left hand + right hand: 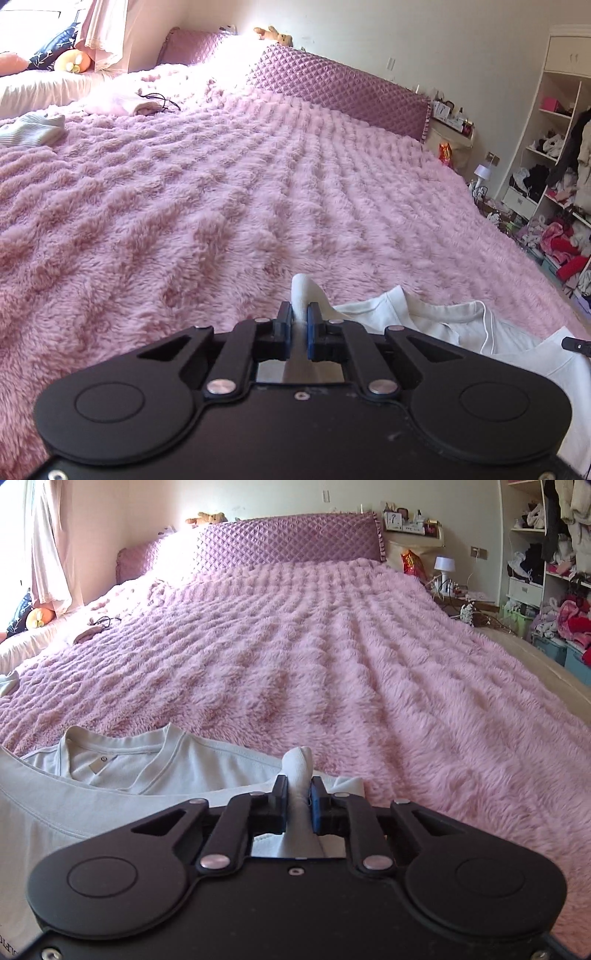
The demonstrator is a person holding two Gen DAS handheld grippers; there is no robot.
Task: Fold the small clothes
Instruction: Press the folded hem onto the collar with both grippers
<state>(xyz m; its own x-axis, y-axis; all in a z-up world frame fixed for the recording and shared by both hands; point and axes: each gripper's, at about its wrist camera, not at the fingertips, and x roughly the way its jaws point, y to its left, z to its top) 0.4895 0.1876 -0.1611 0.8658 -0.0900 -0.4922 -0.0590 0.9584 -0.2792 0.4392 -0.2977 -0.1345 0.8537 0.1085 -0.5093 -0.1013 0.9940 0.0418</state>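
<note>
Both claws are pinched tight on bunched folds of a smooth white cotton T-shirt [122,771]: left gripper [299,317], right gripper [299,794]. The shirt lies on the shaggy pink ribbed blanket [332,657]; its neck tag is unreadable.

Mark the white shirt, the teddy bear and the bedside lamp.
white shirt [122,760]: right wrist view, on the inside back below the neckline.
teddy bear [211,517]: right wrist view, on its body atop the headboard.
bedside lamp [444,563]: right wrist view, on the white shade.

white shirt [110,771] | pink fluffy blanket [221,184] | purple quilted headboard [288,539]
</note>
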